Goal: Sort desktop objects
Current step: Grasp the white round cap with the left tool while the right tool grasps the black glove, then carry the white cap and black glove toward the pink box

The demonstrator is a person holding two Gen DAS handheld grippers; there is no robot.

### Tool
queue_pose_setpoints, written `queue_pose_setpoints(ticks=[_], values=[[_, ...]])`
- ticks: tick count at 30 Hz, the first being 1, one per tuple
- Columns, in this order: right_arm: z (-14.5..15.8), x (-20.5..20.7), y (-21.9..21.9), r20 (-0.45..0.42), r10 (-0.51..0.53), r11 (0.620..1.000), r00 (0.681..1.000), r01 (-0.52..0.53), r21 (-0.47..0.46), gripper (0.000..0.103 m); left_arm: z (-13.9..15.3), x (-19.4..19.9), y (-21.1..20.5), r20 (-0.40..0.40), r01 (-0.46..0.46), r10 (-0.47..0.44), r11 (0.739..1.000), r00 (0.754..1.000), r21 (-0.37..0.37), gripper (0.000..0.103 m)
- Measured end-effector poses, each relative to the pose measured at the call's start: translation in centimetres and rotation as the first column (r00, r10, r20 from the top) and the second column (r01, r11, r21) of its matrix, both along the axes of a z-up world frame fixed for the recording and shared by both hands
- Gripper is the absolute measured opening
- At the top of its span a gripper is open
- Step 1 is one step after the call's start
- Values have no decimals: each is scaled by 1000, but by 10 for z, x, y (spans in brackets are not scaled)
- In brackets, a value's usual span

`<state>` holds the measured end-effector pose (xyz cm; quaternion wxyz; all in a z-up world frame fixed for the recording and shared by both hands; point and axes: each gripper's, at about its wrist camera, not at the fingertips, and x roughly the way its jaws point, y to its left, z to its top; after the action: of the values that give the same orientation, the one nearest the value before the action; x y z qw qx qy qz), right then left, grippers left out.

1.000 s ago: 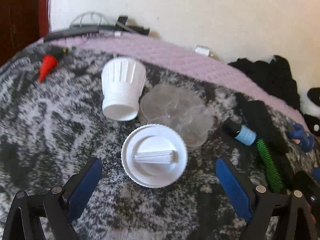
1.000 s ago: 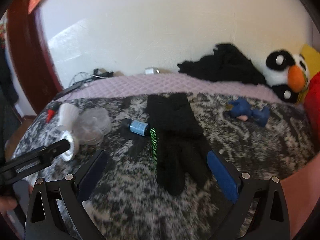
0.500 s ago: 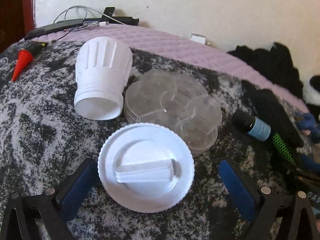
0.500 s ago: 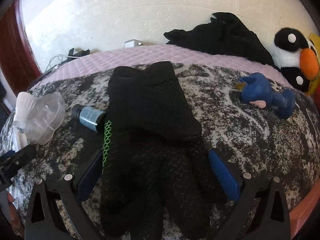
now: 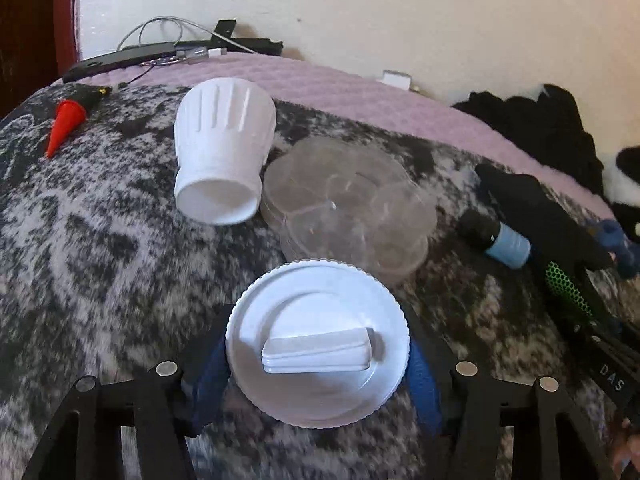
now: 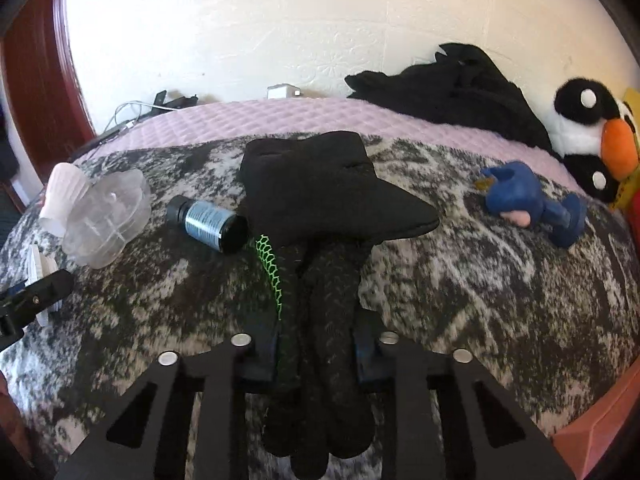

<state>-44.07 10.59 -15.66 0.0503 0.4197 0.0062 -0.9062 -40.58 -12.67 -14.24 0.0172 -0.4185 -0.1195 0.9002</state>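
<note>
Fingers of left gripper clamp white lid; right gripper pinches black gloves (both low).

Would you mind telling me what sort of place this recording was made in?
Most likely a bedroom, with the work done on a bed rather than a desk: a fuzzy grey-and-white blanket over a quilted lilac cover, a plush penguin by the wall, and dark clothing heaped beside it.
</note>
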Motion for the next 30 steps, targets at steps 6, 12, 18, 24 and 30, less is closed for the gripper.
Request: queue_pose_setpoints(ticks=[6,12,18,24,30], values=[[7,33,10,95,10,996,995,-1,-93,20,17,32,-3,29,-21,20,999,999,24,64],[10,104,5,156,22,998,988,-12,-65,20,29,95,1,78,-23,24,1000,997,-5,64],[33,184,0,161,77,995,984,-66,-74,19,41,160,8,109,-14,17,999,994,-31,64],[71,263,-1,83,144,987,986,-138,-81,19,61,224,24,89,15,-13,1000,996,-25,64],[104,328,5,23,198,978,980,-196,-71,19,81,267,40,61,55,-53,998,997,-31,65]])
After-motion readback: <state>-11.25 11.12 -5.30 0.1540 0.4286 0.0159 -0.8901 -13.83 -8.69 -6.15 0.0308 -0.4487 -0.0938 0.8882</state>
